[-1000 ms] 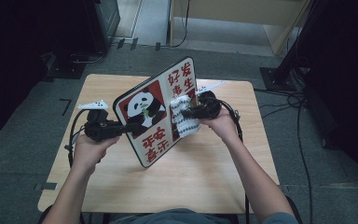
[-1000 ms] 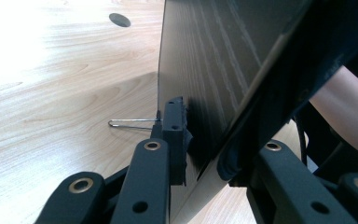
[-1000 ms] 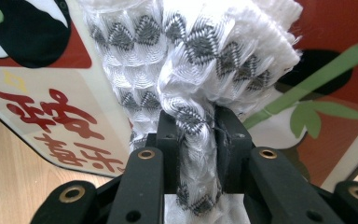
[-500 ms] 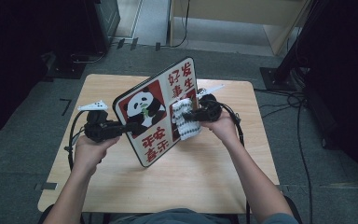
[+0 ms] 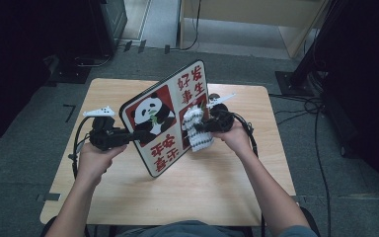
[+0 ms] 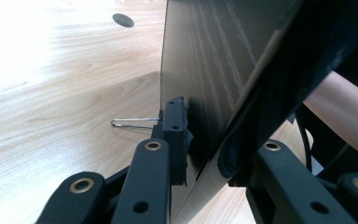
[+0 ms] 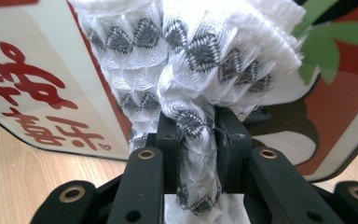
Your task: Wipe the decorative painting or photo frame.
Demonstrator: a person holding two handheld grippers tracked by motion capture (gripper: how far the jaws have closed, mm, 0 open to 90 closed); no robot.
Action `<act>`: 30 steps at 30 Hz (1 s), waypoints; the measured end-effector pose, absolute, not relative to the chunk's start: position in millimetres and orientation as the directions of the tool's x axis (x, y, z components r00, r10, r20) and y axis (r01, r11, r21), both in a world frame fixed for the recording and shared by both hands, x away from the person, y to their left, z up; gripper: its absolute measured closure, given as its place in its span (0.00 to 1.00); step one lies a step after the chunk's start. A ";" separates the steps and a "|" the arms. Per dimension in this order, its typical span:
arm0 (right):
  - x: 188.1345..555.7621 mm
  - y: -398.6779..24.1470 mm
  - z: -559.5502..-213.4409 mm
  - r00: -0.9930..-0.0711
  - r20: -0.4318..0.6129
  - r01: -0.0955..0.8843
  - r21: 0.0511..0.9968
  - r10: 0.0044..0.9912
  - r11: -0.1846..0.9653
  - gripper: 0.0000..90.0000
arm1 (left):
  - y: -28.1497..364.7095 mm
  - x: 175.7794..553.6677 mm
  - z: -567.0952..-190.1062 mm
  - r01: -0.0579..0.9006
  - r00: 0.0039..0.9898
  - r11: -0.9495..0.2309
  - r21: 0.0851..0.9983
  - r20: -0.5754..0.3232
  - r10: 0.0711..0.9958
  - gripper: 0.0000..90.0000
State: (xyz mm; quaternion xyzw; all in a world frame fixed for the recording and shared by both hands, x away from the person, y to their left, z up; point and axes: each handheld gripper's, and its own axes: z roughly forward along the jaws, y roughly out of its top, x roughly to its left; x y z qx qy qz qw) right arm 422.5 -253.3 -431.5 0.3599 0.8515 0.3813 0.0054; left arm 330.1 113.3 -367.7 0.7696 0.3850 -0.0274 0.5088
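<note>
Left hand-held gripper [image 6: 193, 140] clamped on panda board [image 5: 165, 118] edge, dark back visible; right hand-held gripper [image 7: 196, 140] pinching cloth [image 7: 191, 70].

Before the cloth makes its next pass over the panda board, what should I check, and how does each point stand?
1. Left claw shut on the panda board edge: ok.
2. Right claw shut on the white cloth: ok.
3. Cloth against the board's printed face: ok.
4. Board tilted, lower edge down at the table: ok.
5. Face clean: cannot tell.
</note>
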 end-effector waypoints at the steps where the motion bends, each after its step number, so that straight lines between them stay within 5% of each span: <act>1: 422.8 -253.6 -432.6 -0.741 0.265 0.609 0.652 0.617 0.451 0.83 | 113.1 330.2 -367.6 0.619 0.704 -0.188 0.763 -0.432 0.563 0.85; 30: 424.1 -259.4 -464.7 -0.704 0.319 0.673 0.583 0.634 0.454 0.83 | 113.5 332.5 -368.1 0.632 0.699 -0.178 0.754 -0.455 0.551 0.83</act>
